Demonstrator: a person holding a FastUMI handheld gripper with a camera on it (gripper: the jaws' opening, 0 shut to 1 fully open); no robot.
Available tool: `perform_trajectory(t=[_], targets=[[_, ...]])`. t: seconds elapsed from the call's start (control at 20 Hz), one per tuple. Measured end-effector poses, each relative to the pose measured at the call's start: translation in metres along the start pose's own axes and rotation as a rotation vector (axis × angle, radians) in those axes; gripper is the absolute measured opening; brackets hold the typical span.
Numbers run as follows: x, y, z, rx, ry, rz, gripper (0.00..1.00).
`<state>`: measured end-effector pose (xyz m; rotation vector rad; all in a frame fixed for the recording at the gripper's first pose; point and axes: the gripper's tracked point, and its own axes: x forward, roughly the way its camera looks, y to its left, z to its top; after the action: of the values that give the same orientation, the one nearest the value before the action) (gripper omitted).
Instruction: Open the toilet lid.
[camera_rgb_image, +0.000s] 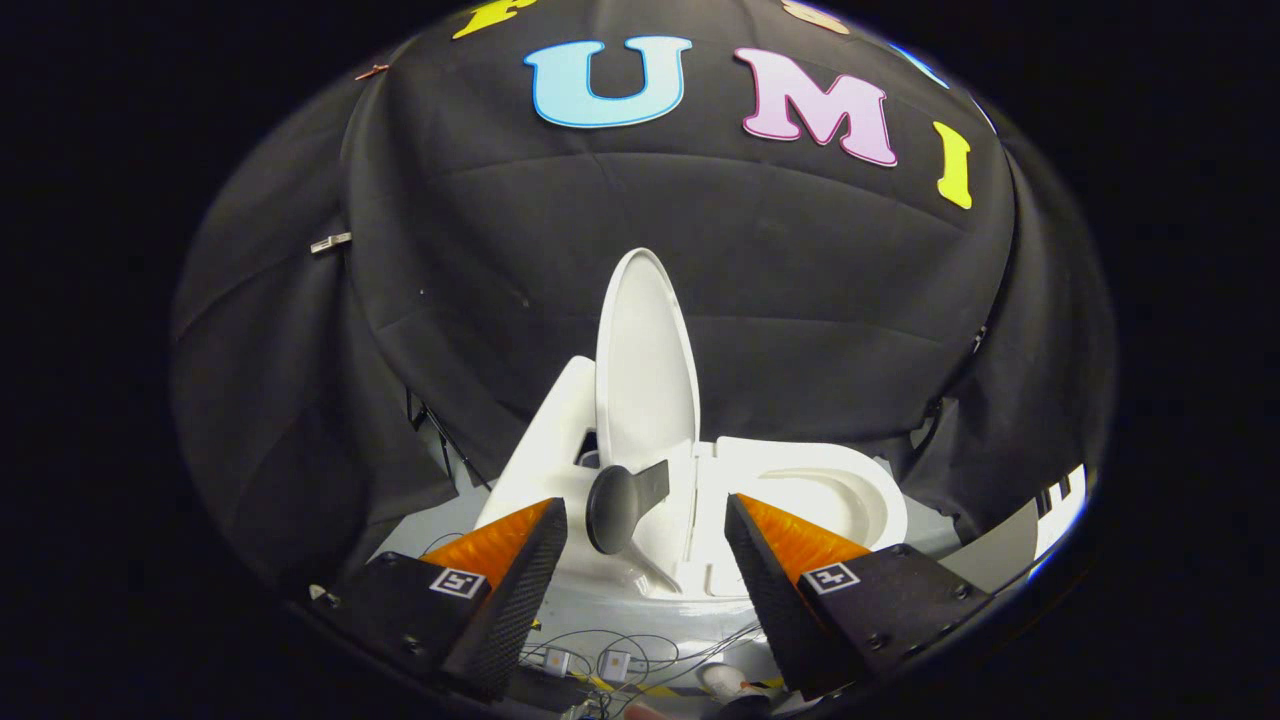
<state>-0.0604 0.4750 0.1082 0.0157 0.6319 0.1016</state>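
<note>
Both claw (645, 535) fingers apart, empty; toilet lid (645, 360) upright, bowl (840, 490) partly hidden.

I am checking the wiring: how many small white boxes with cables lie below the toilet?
2. Both small white boxes sit between the open gripper fingers, below the toilet: one nearer the left finger, one beside it. More may be hidden behind the fingers.

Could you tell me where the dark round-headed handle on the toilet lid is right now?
In the gripper view, the dark round-headed handle sticks out from the raised white toilet lid, between and just beyond the open gripper fingers, nearer the left one.
</note>
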Motion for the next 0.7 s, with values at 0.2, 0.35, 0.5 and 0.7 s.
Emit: perform_trajectory(t=[0.2, 0.35, 0.5, 0.7], targets=[[-0.019, 0.002, 0.017, 0.019, -0.039, 0.049, 0.99], [-0.035, 0.001, 0.030, 0.062, -0.060, 0.111, 0.99], [-0.058, -0.007, 0.050, 0.107, -0.107, 0.200, 0.98], [-0.079, -0.048, 0.073, 0.189, -0.162, 0.271, 0.99]])
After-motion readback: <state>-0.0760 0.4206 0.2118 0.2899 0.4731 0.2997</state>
